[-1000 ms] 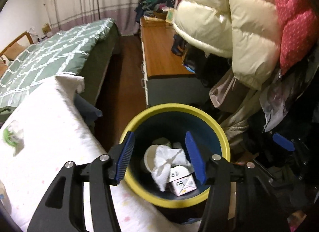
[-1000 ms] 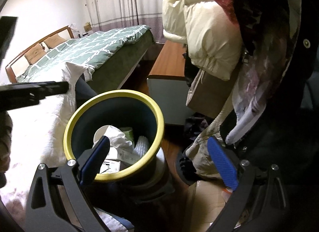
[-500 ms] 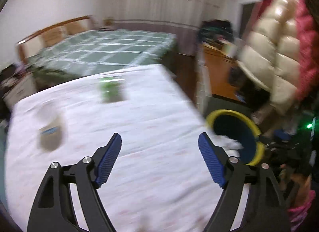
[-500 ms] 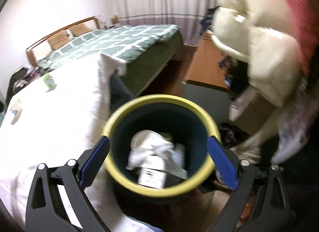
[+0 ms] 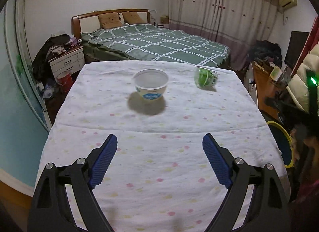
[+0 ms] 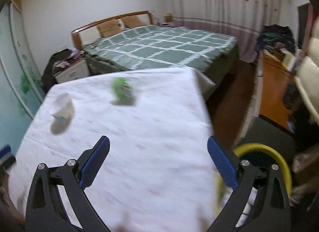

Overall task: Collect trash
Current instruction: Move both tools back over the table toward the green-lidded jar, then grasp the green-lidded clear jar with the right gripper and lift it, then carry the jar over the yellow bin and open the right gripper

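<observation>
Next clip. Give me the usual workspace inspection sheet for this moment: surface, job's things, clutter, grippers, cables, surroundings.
Surface: table under a white dotted cloth, flat, lightly creased.
Job's things: white paper bowl with blue label upright mid-table; green clear plastic container lying on its side, right of the bowl, apart from it; yellow-rimmed trash bin beside the table's right edge.
Clutter: nothing else seen on the cloth.
Grippers: left gripper open, jaws have just been opening, nothing between them; right gripper open, empty, picture blurred.
Cables: nothing seen.
Surroundings: bed with green checked cover, nightstand, curtains, wooden cabinet.
</observation>
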Motion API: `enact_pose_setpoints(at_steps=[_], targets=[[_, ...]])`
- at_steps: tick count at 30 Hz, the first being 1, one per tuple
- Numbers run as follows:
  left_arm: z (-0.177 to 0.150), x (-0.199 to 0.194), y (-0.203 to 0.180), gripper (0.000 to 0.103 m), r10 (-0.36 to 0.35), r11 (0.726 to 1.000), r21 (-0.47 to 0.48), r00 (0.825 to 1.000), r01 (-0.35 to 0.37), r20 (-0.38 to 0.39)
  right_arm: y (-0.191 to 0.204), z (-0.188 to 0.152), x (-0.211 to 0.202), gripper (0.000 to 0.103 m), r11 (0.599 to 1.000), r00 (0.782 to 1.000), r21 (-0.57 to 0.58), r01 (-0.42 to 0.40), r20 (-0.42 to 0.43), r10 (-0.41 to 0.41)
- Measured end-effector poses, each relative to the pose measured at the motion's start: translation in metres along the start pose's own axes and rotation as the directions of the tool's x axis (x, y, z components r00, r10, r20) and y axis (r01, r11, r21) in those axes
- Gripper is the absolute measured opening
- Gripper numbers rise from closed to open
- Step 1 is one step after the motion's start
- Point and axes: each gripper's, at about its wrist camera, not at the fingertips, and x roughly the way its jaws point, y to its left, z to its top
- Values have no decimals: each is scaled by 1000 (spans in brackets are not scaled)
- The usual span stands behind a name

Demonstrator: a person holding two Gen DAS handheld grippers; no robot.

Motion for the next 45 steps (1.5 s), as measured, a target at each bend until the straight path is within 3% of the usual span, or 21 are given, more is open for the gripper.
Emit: enact_pose_setpoints(at_steps=[4, 9, 20, 27, 29, 35, 45], targets=[[-2, 1, 8, 87, -13, 1000, -5, 1000, 13, -2, 51, 30, 48, 94, 999, 1000, -47, -17, -15, 16], [-2, 3, 14, 87, -15, 1000, -10, 1000, 15, -10, 81, 58, 108, 94, 999, 999, -32, -8, -40, 7], [-5, 22, 29, 88, -2, 1000, -18, 999, 2, -51, 90, 86, 181, 94, 995, 992, -18, 98, -79, -99], [-5, 30, 25, 88, -20, 1000, -10, 998, 20, -67, 81, 88, 209, 92, 996, 987, 21, 87, -135, -83], [-4, 29, 24, 88, -23, 1000, -8, 997, 22, -67, 80, 86, 211, 68, 995, 986, 24, 98, -138, -93], [-6, 28, 18, 88, -31, 999, 4, 997, 31, -73, 78, 77, 184, 68, 997, 992, 24, 70, -103, -67], [-11, 19, -2, 89, -78, 997, 24, 995, 80, -68, 39, 32, 66, 68, 1000, 999, -9, 19, -25, -19]])
